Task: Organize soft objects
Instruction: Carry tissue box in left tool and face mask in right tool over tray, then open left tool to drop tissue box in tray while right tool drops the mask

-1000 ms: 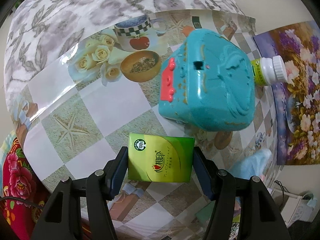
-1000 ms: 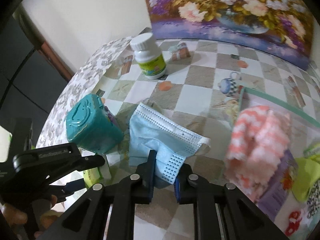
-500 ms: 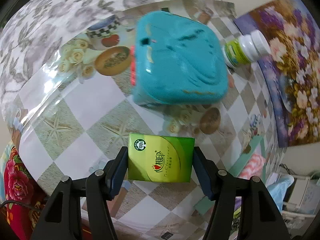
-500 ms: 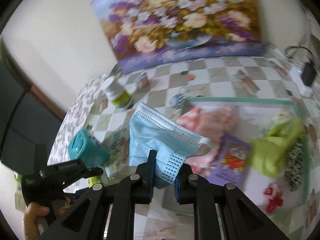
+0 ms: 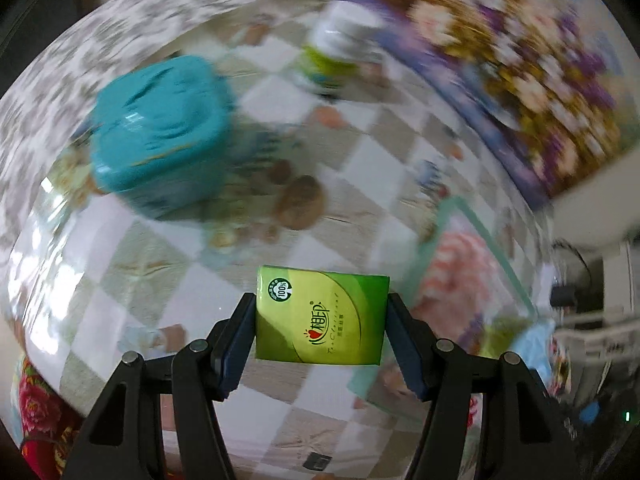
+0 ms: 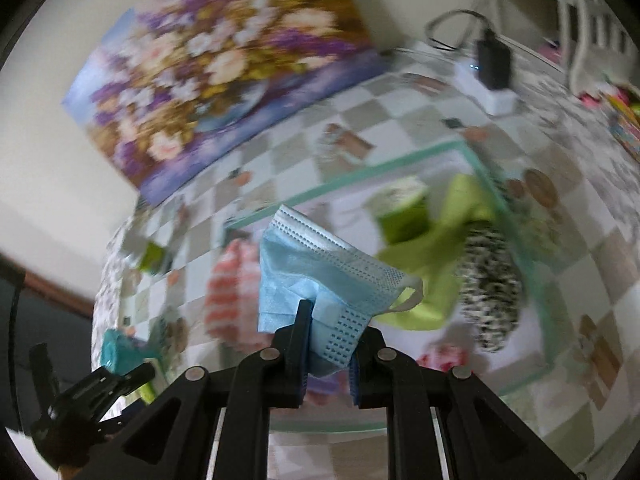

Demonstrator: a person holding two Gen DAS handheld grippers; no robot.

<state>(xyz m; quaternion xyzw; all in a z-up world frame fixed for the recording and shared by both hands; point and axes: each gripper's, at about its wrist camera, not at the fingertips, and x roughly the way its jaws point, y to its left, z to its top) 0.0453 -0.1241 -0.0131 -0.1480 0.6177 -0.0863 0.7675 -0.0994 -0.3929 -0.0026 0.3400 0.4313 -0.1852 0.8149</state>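
Note:
My left gripper (image 5: 322, 320) is shut on a green tissue pack (image 5: 321, 319) and holds it above the checkered tablecloth. My right gripper (image 6: 328, 354) is shut on a blue face mask (image 6: 320, 276), held above a green-rimmed tray (image 6: 360, 174). The tray holds a pink striped cloth (image 6: 232, 280), a lime green cloth (image 6: 448, 256), a black-and-white speckled cloth (image 6: 490, 292) and a green pack (image 6: 400, 216). In the left wrist view the tray's rim (image 5: 500, 256) lies to the right with the pink cloth (image 5: 456, 272). The left gripper shows at the lower left of the right wrist view (image 6: 92, 404).
A teal plastic box (image 5: 160, 132) and a white-capped bottle (image 5: 336, 52) stand on the table beyond the left gripper. A flower painting (image 6: 224, 68) leans on the wall. A white power strip with a black plug (image 6: 494, 72) lies at the far right.
Both grippers have swung right toward the tray, each still holding its item. The teal box has slid left in the left view; the right gripper now hangs over the tray.

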